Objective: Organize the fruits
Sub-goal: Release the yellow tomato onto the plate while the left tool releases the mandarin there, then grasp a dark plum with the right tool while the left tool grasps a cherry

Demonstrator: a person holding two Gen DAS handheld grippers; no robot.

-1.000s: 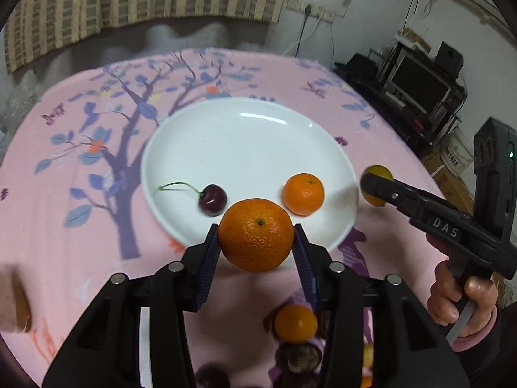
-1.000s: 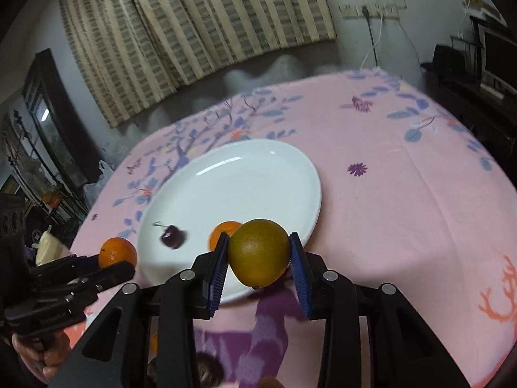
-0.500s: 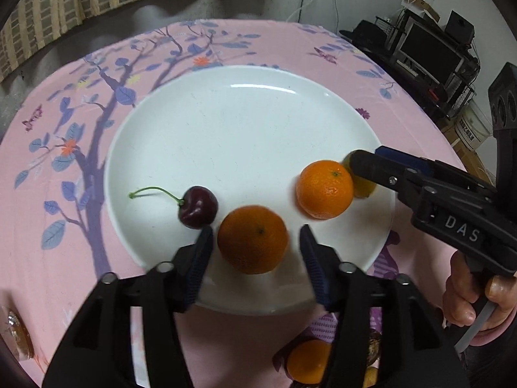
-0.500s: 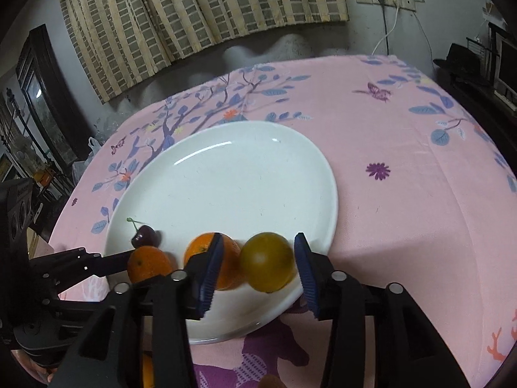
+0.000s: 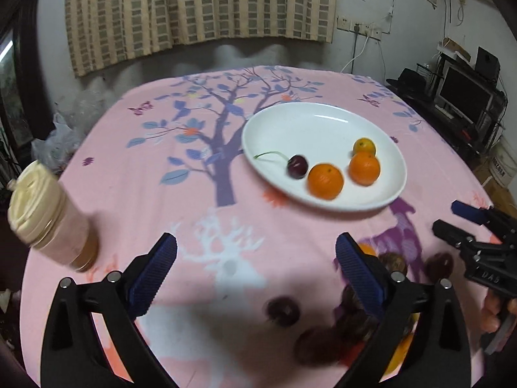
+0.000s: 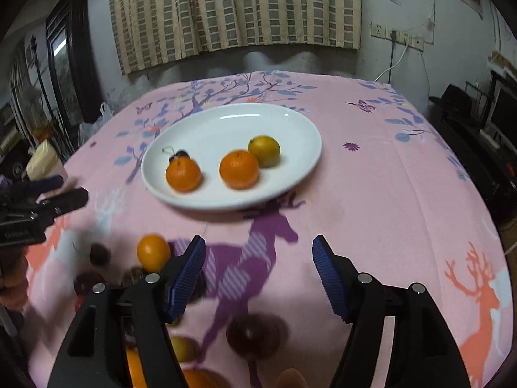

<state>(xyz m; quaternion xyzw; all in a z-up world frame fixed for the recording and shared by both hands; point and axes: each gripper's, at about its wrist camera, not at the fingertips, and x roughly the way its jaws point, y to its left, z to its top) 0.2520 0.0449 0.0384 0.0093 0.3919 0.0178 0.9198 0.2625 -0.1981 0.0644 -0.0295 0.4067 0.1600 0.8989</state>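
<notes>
Fruit already sorted sits on the white plate (image 6: 300, 129): two mandarins (image 6: 239, 169), a yellow-green citrus (image 6: 264, 150) and a stemmed cherry (image 5: 297, 166), while a small orange (image 6: 152, 251) and several dark, blurry round fruits (image 6: 255, 334) lie loose on the pink tabletop (image 6: 371, 194) near both tools. These look light, firm and prone to rolling, so each is probably best pinched gently across its widest part. Both hand-held tools tilt down over the near cloth; the left gripper (image 5: 255, 274) and right gripper (image 6: 258, 273) have jaws opening with nothing between them.
</notes>
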